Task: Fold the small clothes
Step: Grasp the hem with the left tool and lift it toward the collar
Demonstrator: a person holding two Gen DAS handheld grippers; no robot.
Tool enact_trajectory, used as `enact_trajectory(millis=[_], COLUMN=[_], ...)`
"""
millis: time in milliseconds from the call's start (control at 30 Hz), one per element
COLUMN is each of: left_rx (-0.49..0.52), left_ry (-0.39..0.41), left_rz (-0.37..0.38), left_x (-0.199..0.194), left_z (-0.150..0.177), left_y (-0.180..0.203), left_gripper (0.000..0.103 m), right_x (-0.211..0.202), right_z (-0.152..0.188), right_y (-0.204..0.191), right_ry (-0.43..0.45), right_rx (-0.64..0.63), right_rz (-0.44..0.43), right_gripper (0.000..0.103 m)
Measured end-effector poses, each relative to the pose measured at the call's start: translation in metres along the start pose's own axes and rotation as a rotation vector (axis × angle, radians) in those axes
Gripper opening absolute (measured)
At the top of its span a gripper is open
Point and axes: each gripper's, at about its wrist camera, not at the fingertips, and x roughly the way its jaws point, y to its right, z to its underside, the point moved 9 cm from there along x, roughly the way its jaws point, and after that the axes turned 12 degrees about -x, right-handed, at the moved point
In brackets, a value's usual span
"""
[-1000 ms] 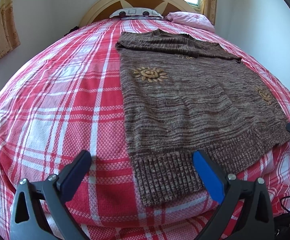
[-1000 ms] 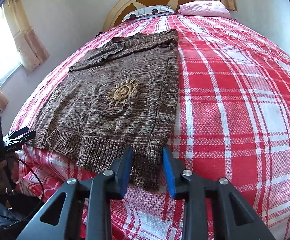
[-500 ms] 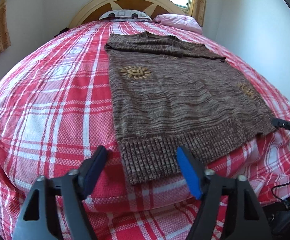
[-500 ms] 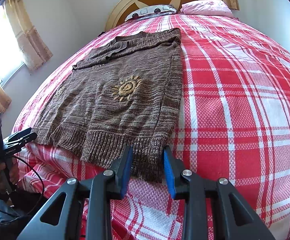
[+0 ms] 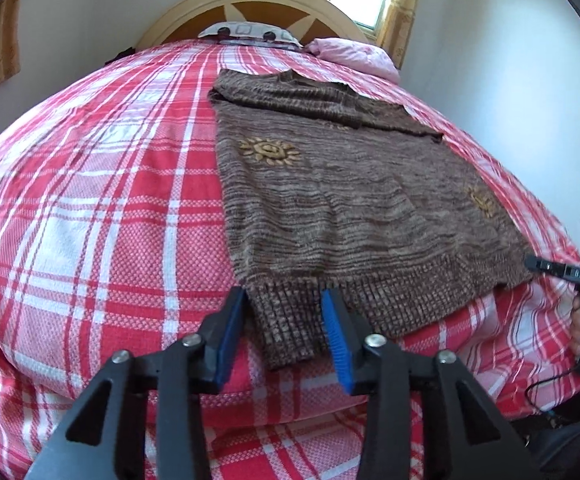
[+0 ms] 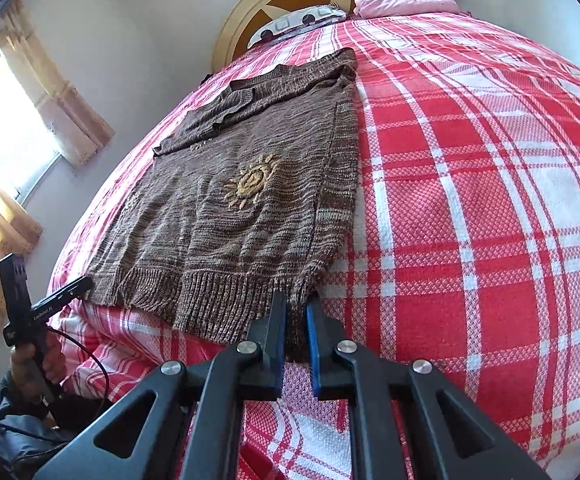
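A bed (image 5: 90,208) covered with a red and white checked bedspread fills both views, with a round wooden headboard (image 5: 258,4) at its far end, a patterned pillow (image 5: 250,32) and a pink pillow (image 5: 350,56) in front of it. A brown knitted sweater (image 5: 330,208) with sun patterns lies flat on the bedspread, its sleeves folded across the upper part and its ribbed hem toward the near edge of the bed.

The left hand-held gripper (image 5: 284,336) straddles one hem corner; its jaws have just been closing, yet a gap shows on both sides of the cloth, so it does not grip. The right hand-held gripper (image 6: 296,340) is at the other hem corner; its jaws have just been closing too and now stand narrow, the blue pads pinching the ribbed edge between them.
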Motion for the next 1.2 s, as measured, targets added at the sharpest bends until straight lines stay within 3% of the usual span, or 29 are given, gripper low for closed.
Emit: enact_trajectory(millis=[33, 133, 300, 567, 800, 1200], left_rx=[0.010, -0.012, -0.033, -0.128, -0.176, -0.196], left_ry=[0.001, -0.007, 0.046, 0.096, 0.139, 0.189], left_rz=[0.009, 0.062, 0.124, 0.240, 0.272, 0.270], left_x=[0.000, -0.002, -0.017, -0.038, -0.038, -0.020], left_z=[0.000, -0.003, -0.018, -0.057, -0.100, -0.178], left_y=[0.001, 0.000, 0.003, 0.007, 0.009, 0.009], left_gripper=[0.013, 0.009, 0.008, 0.008, 0.007, 0.007], right_x=[-0.001, -0.004, -0.032, -0.046, -0.058, -0.047], right_z=[0.000, -0.003, -0.024, -0.044, -0.086, -0.169], right_y=[-0.001, -0.004, -0.011, -0.015, -0.016, -0.010], right_ry=[0.000, 0.017, 0.150, 0.231, 0.311, 0.359], right_rx=[0.000, -0.008, 0.007, 0.037, 0.073, 0.071], right_rz=[0.001, -0.010, -0.091, -0.149, -0.212, -0.216], right_gripper=[0.009, 0.005, 0.005, 0.005, 0.005, 0.005])
